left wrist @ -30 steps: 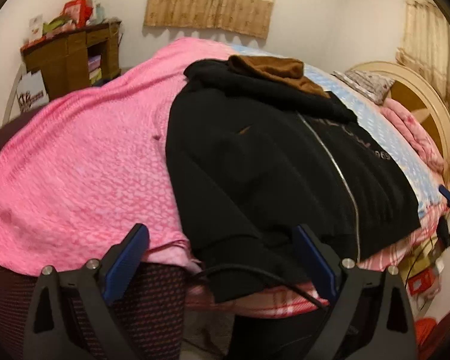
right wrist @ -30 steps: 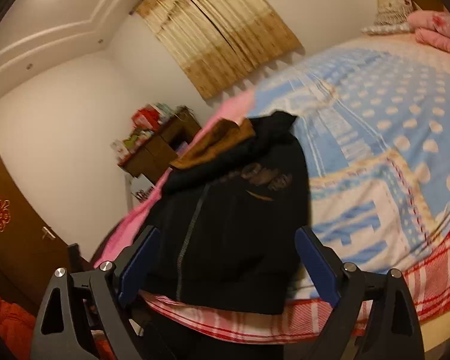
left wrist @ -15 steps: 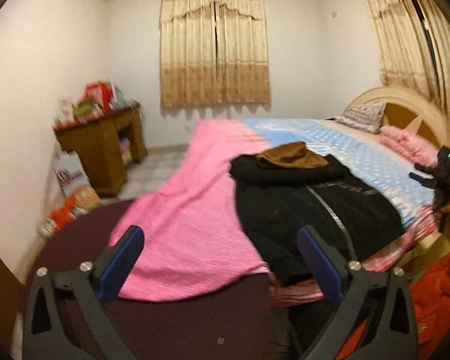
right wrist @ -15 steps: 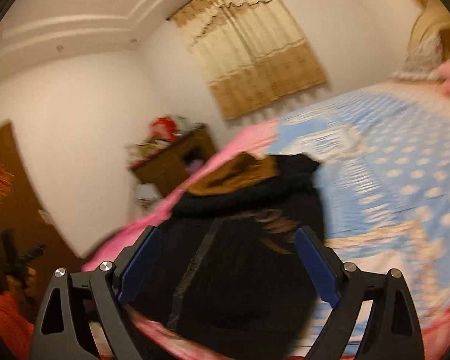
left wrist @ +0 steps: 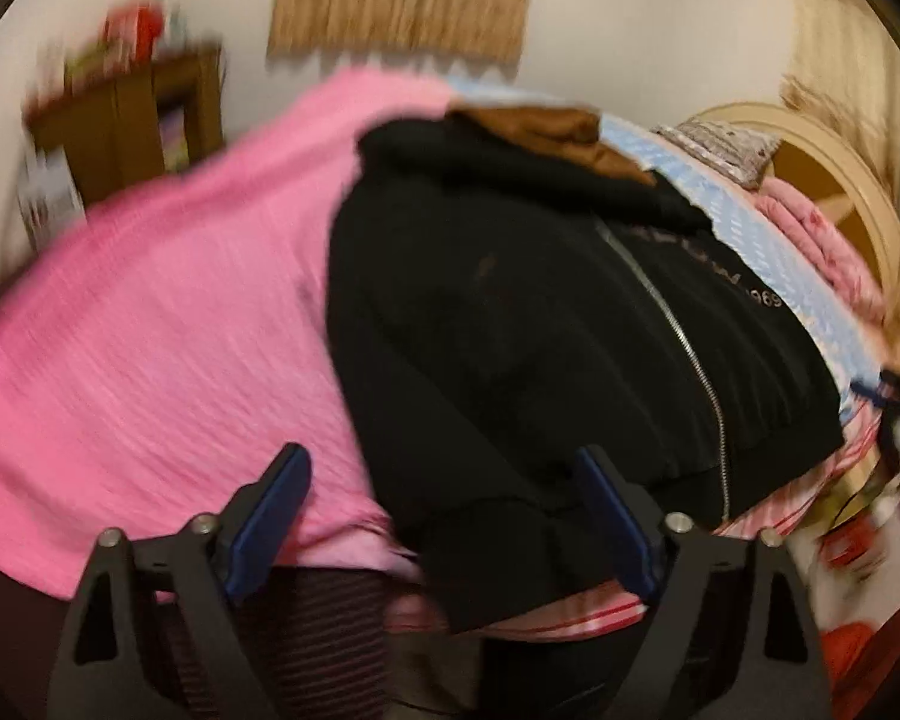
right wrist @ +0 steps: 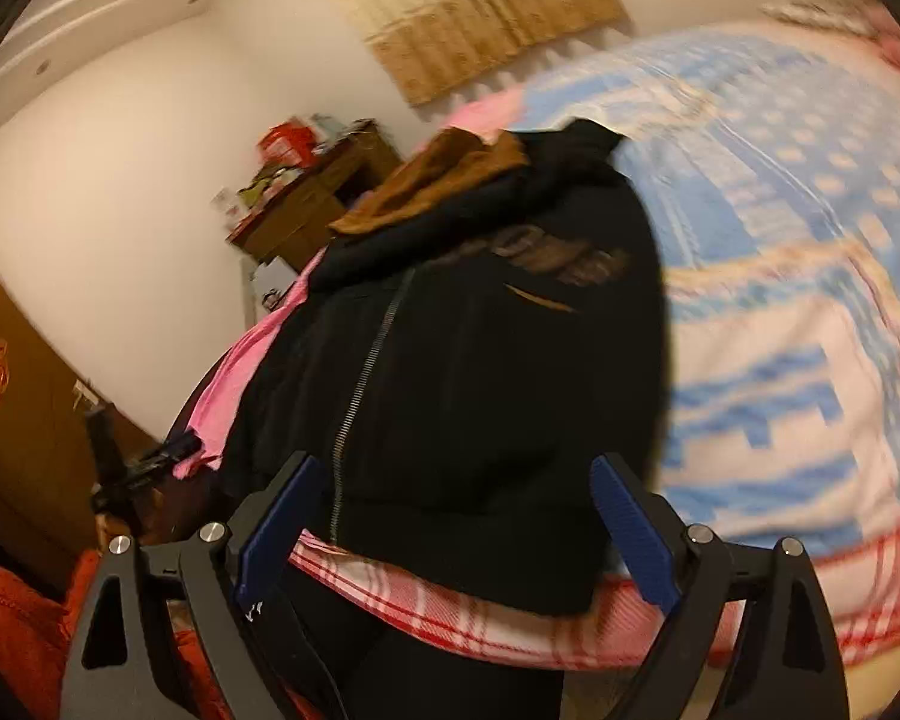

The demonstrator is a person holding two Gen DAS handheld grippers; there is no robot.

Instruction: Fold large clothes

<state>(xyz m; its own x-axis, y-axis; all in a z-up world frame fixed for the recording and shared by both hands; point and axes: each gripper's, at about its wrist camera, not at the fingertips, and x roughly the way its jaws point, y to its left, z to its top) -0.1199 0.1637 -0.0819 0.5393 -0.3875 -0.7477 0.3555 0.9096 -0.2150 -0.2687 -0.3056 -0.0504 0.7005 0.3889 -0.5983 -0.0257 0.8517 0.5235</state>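
Observation:
A black zip hoodie point(left wrist: 540, 324) with a brown-lined hood point(left wrist: 546, 126) lies spread on the bed, its hem at the near edge. It also shows in the right wrist view point(right wrist: 480, 360). My left gripper point(left wrist: 444, 516) is open and empty, near the hoodie's lower left corner and hanging sleeve. My right gripper point(right wrist: 450, 522) is open and empty, just in front of the hoodie's hem. The left gripper shows small at the left of the right wrist view point(right wrist: 150, 462).
The bed carries a pink blanket point(left wrist: 150, 330) on the left and a blue patterned quilt point(right wrist: 780, 240) on the right. A wooden desk point(left wrist: 132, 120) with clutter stands by the wall. A headboard point(left wrist: 840, 180) and pink pillows point(left wrist: 810, 240) lie at the far right.
Both grippers have swung back down and closer to the hoodie's hem after pointing higher into the room half a second ago. Both stay open.

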